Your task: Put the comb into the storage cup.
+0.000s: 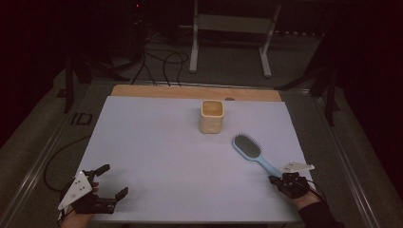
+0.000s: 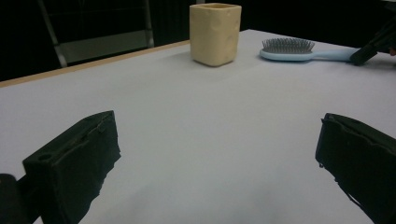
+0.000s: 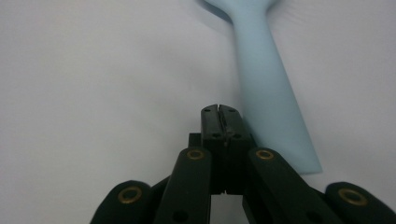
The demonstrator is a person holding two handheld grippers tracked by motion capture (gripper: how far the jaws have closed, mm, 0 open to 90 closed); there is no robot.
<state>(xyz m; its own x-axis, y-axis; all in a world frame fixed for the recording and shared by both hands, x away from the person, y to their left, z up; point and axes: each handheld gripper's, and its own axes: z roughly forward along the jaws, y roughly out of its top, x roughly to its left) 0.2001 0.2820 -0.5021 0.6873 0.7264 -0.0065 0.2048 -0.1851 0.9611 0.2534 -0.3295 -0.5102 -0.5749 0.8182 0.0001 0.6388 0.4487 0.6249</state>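
A light blue hairbrush [image 1: 248,147] lies bristles up on the white mat [image 1: 157,142], right of centre, with its handle [image 3: 266,93] pointing to the near right. My right gripper [image 1: 274,180] is at the handle's end. In the right gripper view its jaws [image 3: 219,111] are pressed together with nothing between them, and the handle lies just to their right. A yellow cup [image 1: 211,116] stands upright behind the brush. My left gripper [image 1: 113,182] rests at the mat's near left corner, open and empty. In its own view the gripper [image 2: 217,140] faces the cup [image 2: 215,32] and the brush [image 2: 287,49].
A bare wooden strip of table [image 1: 157,90] runs along the mat's far edge. Beyond it are a metal stand [image 1: 195,42] and cables [image 1: 161,61] on the floor. Part of the right gripper [image 2: 373,46] shows at the brush handle in the left gripper view.
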